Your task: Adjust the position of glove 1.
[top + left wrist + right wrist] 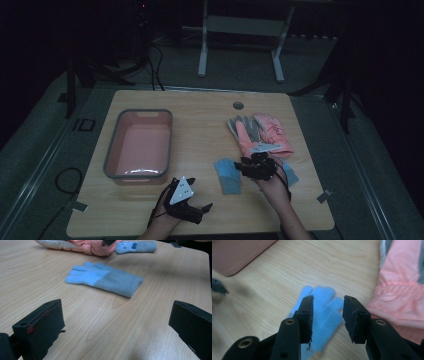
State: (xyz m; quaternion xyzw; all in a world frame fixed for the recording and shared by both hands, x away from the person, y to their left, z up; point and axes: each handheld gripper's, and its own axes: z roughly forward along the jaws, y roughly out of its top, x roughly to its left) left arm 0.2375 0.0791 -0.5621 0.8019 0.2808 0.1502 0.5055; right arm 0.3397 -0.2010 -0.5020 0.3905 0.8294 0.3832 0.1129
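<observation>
A light blue knit glove (228, 175) (105, 280) lies flat on the wooden table (200, 120). My right gripper (246, 167) (328, 300) hovers just over it, open, and the glove's fingers (325, 308) show in the gap between the jaws without the pads pressing on them. A second blue glove (291, 175) (136, 246) lies to the right, partly under the hand. My left gripper (200, 193) (117, 307) rests near the front edge, jaws wide open with bare wood between them.
A pair of pink and grey gloves (262, 132) (82, 245) (402, 297) lies behind the blue ones. A pink bin with a grey rim (111, 145) (239, 252) stands at the left. A round hole (238, 105) sits near the table's far edge.
</observation>
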